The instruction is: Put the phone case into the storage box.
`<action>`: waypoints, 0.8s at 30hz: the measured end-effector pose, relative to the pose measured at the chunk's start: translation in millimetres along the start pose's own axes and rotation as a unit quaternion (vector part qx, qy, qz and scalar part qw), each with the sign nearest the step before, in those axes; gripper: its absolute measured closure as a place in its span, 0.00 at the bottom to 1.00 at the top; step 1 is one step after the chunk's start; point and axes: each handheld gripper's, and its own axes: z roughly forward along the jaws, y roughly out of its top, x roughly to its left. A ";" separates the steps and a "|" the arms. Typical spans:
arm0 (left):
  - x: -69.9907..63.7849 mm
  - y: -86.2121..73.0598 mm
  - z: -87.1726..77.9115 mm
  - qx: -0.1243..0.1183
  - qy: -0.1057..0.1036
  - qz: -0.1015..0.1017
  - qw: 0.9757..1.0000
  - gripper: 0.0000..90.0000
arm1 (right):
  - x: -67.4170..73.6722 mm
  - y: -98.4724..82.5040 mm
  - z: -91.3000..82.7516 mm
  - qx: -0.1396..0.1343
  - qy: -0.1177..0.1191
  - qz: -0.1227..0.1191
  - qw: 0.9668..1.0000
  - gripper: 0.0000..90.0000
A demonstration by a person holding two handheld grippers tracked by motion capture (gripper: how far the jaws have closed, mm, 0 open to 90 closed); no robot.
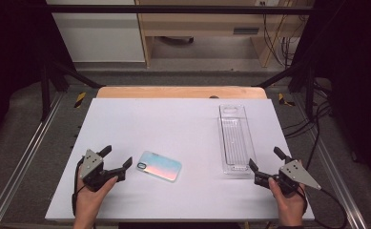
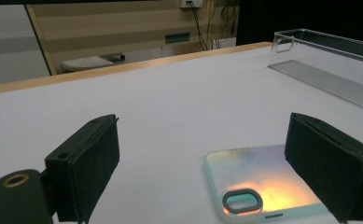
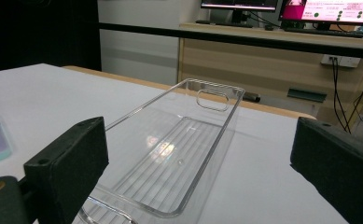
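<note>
Phone case and clear tray, neither yet grasped.
Left gripper (image 1: 117, 160) fingers spread beside the iridescent phone case (image 1: 159, 165), lower centre; right gripper (image 1: 265, 165) fingers spread before the clear tray (image 1: 234, 138); the tray looks empty.

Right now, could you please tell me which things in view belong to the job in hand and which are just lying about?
In the job:
- phone case, iridescent, lying flat by the open left hand-held gripper
- clear plastic tray, long, in front of the open right hand-held gripper

Lying about:
- white table, merely bearing both
- cables on the floor beyond the table
</note>
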 end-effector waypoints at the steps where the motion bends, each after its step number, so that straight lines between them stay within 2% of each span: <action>1: 0.0 0.0 0.0 0.000 0.000 0.000 1.000 0.11 | 0.0 0.0 0.0 0.000 0.000 0.000 1.000 0.05; 4: -0.5 7.3 9.7 -0.010 -0.002 0.003 1.000 0.10 | 0.9 -0.4 0.0 0.002 -0.002 -0.002 1.000 0.05; 10: -2.3 16.3 27.5 -0.001 -0.007 0.017 1.000 0.11 | -0.3 -0.1 -1.2 0.000 -0.008 -0.001 1.000 0.05; 13: -3.4 18.7 38.8 0.009 0.001 0.025 1.000 0.13 | -0.9 -0.5 -1.4 -0.001 -0.009 0.002 1.000 0.05; 15: -3.7 18.2 41.6 0.012 0.008 0.023 1.000 0.18 | -0.7 -0.7 -1.2 0.000 -0.010 0.001 1.000 0.05; 16: -3.4 16.6 44.8 0.022 0.020 0.020 0.999 0.21 | 0.0 -1.3 -0.7 0.003 -0.010 -0.002 1.000 0.05; 18: -2.2 15.7 45.3 0.037 0.030 0.019 0.999 0.24 | 0.7 -1.8 -0.4 0.004 -0.008 -0.001 1.000 0.05; 24: 3.3 11.2 38.2 0.055 0.039 0.005 0.998 0.45 | 1.4 -2.0 0.2 0.006 -0.010 -0.002 1.000 0.05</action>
